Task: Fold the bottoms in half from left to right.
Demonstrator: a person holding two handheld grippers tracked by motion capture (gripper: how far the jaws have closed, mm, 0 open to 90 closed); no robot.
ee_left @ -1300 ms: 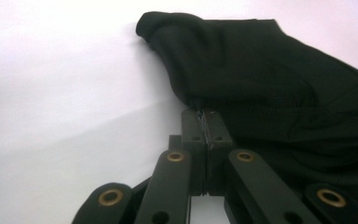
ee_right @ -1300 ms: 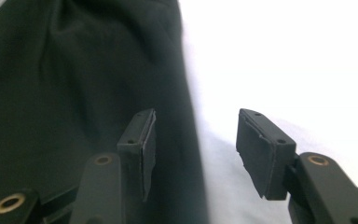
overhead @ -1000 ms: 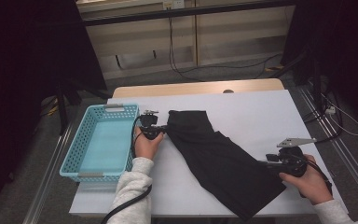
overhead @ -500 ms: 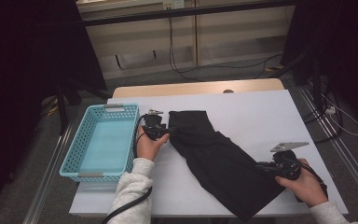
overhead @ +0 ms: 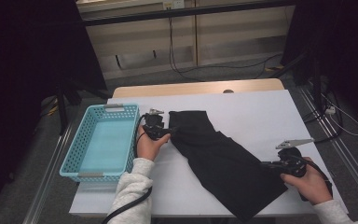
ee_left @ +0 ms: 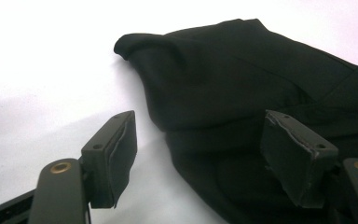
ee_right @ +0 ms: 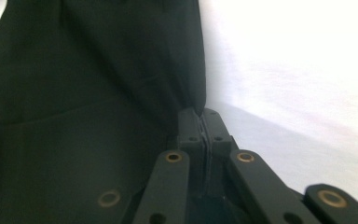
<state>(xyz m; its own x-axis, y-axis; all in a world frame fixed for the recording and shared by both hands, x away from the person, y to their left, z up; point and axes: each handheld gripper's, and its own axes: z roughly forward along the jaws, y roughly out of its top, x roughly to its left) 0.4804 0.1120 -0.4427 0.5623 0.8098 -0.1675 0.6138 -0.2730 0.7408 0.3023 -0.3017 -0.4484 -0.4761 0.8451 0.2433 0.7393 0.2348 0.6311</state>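
No readable writing anywhere. Black garment (overhead: pixel 223 161) is lying on the white table (overhead: pixel 261 112) beside the basket (overhead: pixel 103 140). Left gripper (ee_left: pixel 198 154) has just been opening, its jaws standing apart around the garment's edge. Right gripper (ee_right: pixel 200 126) is clamping the opposite edge.

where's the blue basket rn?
High view: the blue basket sits at the table's left edge, just left of the left gripper and the black garment.

left tool (overhead: pixel 171 129) just opening, right tool (overhead: pixel 264 164) clamped
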